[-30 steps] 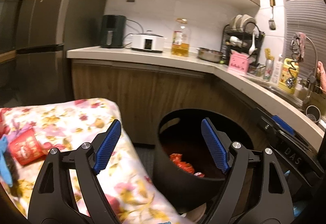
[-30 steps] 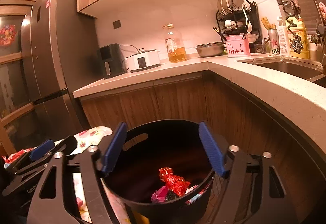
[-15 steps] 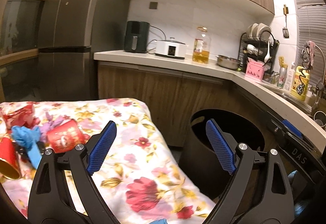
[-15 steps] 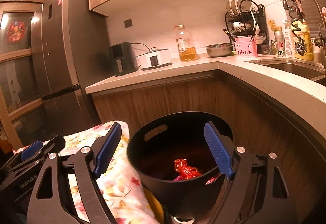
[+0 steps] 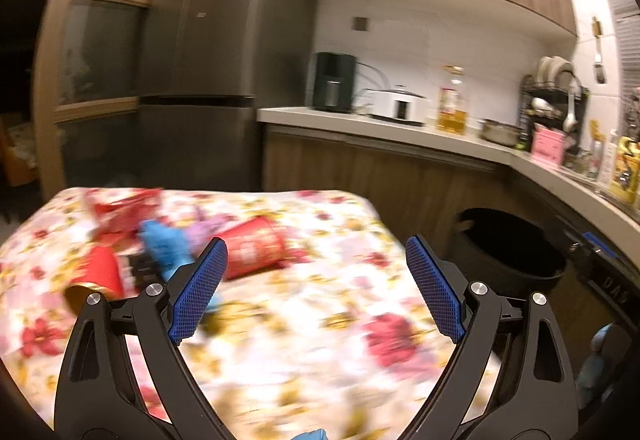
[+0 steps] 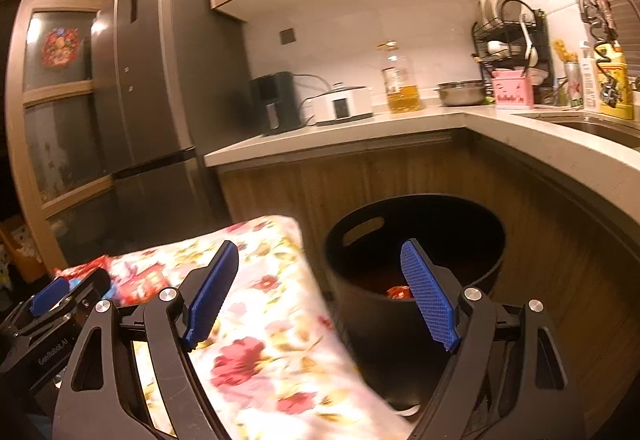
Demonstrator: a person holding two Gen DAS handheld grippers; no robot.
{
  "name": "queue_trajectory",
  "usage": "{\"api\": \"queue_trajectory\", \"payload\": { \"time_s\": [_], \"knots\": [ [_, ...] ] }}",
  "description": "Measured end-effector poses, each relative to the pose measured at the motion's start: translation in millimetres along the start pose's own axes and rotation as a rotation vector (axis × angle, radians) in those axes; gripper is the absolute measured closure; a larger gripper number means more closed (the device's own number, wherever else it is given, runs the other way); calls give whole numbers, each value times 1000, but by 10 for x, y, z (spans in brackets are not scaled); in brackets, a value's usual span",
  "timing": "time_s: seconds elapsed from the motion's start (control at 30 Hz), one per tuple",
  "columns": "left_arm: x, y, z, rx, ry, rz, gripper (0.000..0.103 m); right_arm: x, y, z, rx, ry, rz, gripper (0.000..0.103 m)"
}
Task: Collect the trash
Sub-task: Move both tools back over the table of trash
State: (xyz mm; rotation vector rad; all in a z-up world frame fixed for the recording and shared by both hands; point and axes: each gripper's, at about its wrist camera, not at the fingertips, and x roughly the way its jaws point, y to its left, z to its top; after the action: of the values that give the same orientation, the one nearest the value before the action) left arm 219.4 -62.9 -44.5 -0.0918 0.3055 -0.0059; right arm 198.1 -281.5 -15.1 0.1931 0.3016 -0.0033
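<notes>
Trash lies on the floral tablecloth [image 5: 304, 320]: a red paper cup [image 5: 256, 252] on its side, a second red cup [image 5: 96, 276] at the left, a blue crumpled piece [image 5: 164, 244] and red wrappers [image 5: 120, 211] behind. My left gripper [image 5: 316, 296] hovers open over the cloth, just right of the cups, with nothing between its fingers. The black bin [image 6: 416, 260] stands on the floor beside the table, with a red wrapper [image 6: 398, 292] inside. My right gripper [image 6: 320, 300] is open and empty, spanning the table edge and the bin. The left gripper's body [image 6: 52, 304] shows at the lower left of the right wrist view.
A tall grey fridge [image 5: 208, 79] stands behind the table. The L-shaped counter [image 6: 360, 131] carries an air fryer [image 6: 276, 103], a cooker, an oil bottle [image 6: 402, 79], a pan, a dish rack and bottles by the sink. The bin [image 5: 512, 248] sits in the counter's corner.
Both grippers swung left, away from the bin and toward the table. The left view now faces the trash pile, and its jaws spread slightly wider. The bin slid to the right in both views.
</notes>
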Motion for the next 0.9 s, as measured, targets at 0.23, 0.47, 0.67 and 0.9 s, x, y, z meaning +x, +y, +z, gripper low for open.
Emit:
{"api": "queue_trajectory", "payload": {
  "time_s": [0.23, 0.47, 0.67, 0.9],
  "knots": [
    [-127, 756, -145, -67, 8, 178, 14, 45, 427, -146, -30, 22, 92, 22],
    [-131, 1302, -233, -111, 32, 284, 14, 119, 833, -273, -56, 45, 170, 22],
    [36, 1536, -269, -156, 82, 301, 14, 204, 1206, -379, -101, 64, 237, 22],
    [244, 1695, -308, -211, 148, 295, 14, 350, 1505, -436, -121, 75, 293, 22]
  ]
}}
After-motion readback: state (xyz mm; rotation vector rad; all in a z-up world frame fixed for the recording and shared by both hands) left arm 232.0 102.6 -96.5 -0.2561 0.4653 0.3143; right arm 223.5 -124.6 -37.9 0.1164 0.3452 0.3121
